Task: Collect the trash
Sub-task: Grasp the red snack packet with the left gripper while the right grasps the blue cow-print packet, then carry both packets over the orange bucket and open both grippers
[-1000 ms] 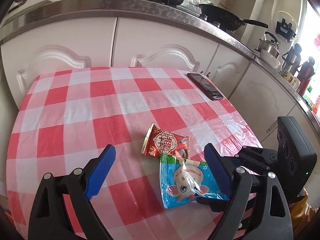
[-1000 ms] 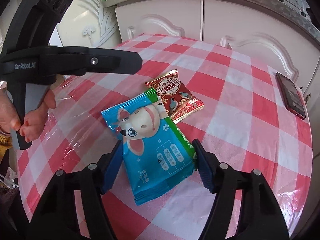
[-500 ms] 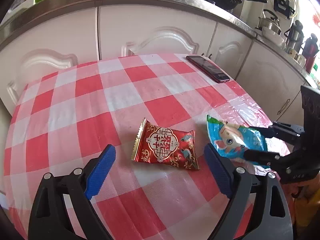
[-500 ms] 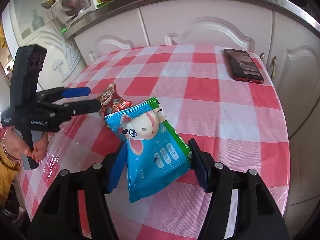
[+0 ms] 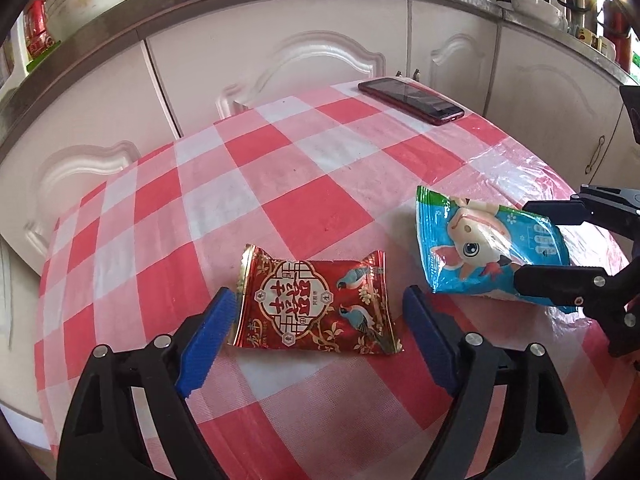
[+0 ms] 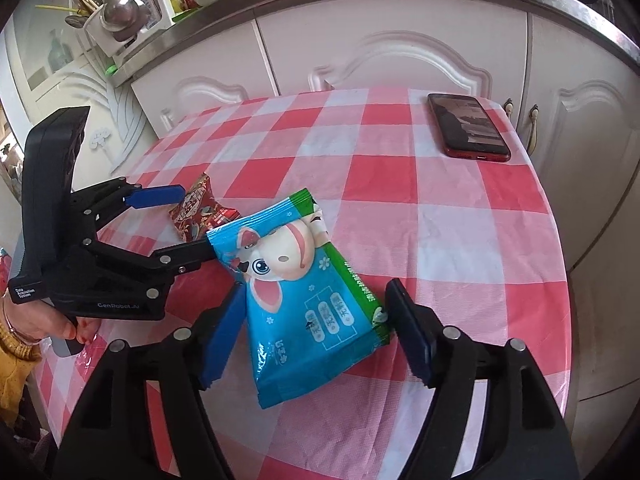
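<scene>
A red snack wrapper [image 5: 316, 306] lies flat on the red-and-white checked tablecloth [image 5: 280, 184]. My left gripper [image 5: 316, 332] is open, its blue pads on either side of the wrapper's near end, not touching it. My right gripper [image 6: 312, 332] is shut on a blue wet-wipe packet with a cartoon animal [image 6: 304, 284] and holds it lifted above the table. The packet [image 5: 484, 248] and the right gripper [image 5: 536, 240] show at the right of the left wrist view. The left gripper [image 6: 184, 224] and the red wrapper [image 6: 200, 212] show in the right wrist view.
A red phone [image 5: 412, 100] lies at the table's far right corner, also in the right wrist view [image 6: 468, 126]. White cabinet doors [image 5: 280, 48] stand close behind the table under a counter with dishes and kettles. The table edge drops off at the right.
My right gripper has carried the blue packet up and off to the right, away from the red wrapper. My left gripper has moved in so its pads flank the red wrapper.
</scene>
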